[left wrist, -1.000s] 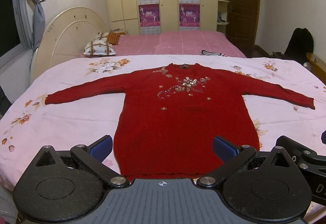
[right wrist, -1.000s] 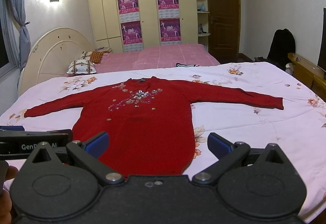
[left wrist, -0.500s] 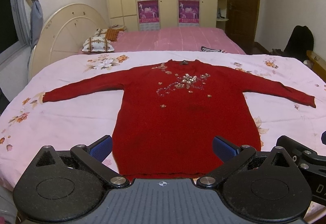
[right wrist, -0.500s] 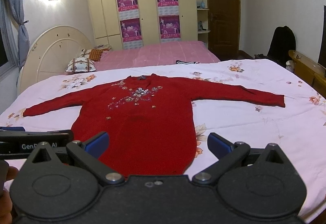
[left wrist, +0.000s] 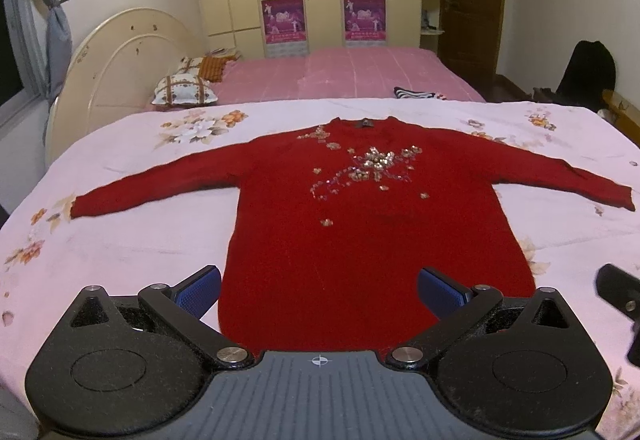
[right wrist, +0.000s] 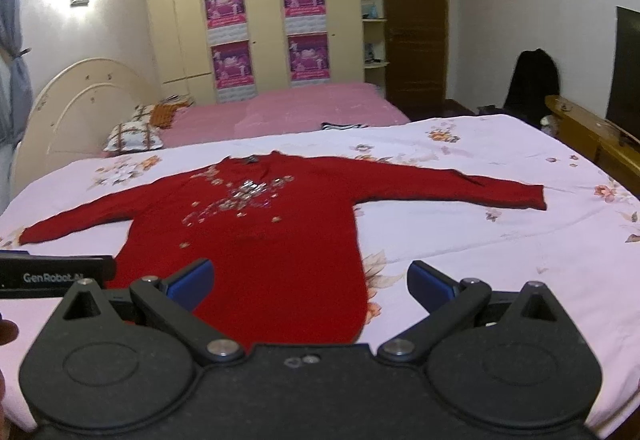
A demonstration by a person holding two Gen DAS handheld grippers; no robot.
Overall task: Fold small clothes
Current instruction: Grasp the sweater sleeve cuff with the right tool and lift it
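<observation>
A red long-sleeved sweater (left wrist: 360, 224) with sequin flowers on the chest lies flat, face up, on the floral sheet, both sleeves spread wide and the hem toward me. It also shows in the right wrist view (right wrist: 256, 240). My left gripper (left wrist: 319, 290) is open and empty, above the hem, near its left corner. My right gripper (right wrist: 310, 282) is open and empty, above the hem's right part. Neither touches the sweater.
The sweater lies on a bed with a pale floral sheet (left wrist: 132, 240). A second bed with a pink cover (left wrist: 360, 76) and pillows (left wrist: 184, 92) stands behind. A headboard (left wrist: 116, 68) is at the left, a wooden footboard (right wrist: 588, 132) at the right.
Both grippers have moved slightly forward and up over the bed, so the sweater sits lower and larger in view. Both stay open. The sweater has not moved.
</observation>
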